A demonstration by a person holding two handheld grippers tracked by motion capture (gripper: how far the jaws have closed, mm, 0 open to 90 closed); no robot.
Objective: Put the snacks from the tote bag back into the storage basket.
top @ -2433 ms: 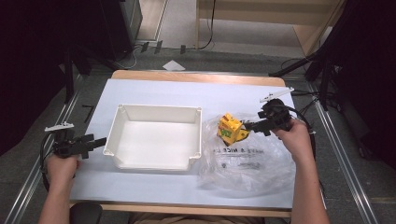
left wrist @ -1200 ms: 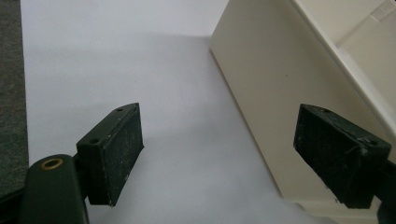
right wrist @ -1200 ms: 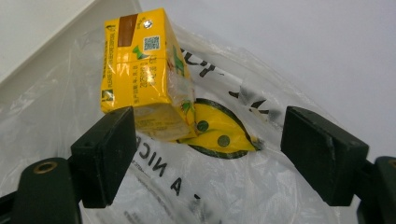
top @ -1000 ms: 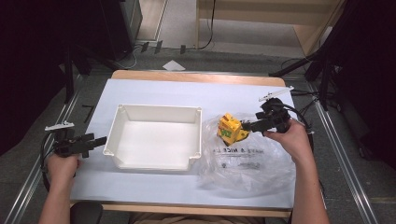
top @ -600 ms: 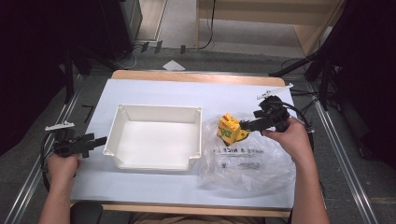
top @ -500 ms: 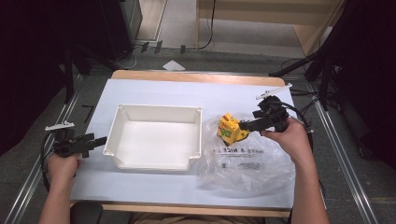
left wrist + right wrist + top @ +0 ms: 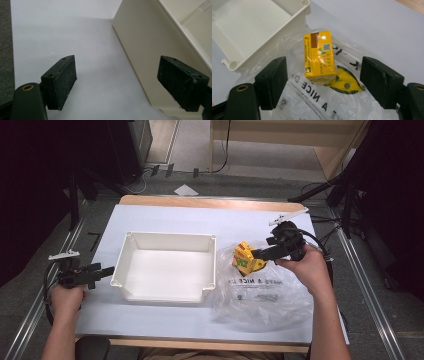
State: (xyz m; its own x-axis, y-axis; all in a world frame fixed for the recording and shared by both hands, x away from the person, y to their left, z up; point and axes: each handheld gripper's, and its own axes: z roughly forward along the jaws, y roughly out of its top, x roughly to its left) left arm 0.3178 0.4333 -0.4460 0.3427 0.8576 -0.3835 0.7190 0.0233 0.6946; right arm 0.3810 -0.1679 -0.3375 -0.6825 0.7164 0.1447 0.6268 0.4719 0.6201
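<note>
A yellow carton with green print stands on a crumpled clear plastic bag to the right of a white tray. My right gripper hovers just right of the carton. In the right gripper view the carton sits between and slightly beyond the fingers, which stand wide and do not touch it. These jaws have just been closing a little. My left gripper rests at the table's left edge, open. Its fingers are beside the tray's outer wall with nothing between them.
The tray has nothing in it. The bag carries black lettering and a green-yellow logo. A pale blue sheet covers the table, with a wooden strip along the far edge. Dark stands and cables surround the table.
The right hand and its gripper have lifted slightly and drifted toward the far side. The carton, bag, tray and left gripper have stayed put.
</note>
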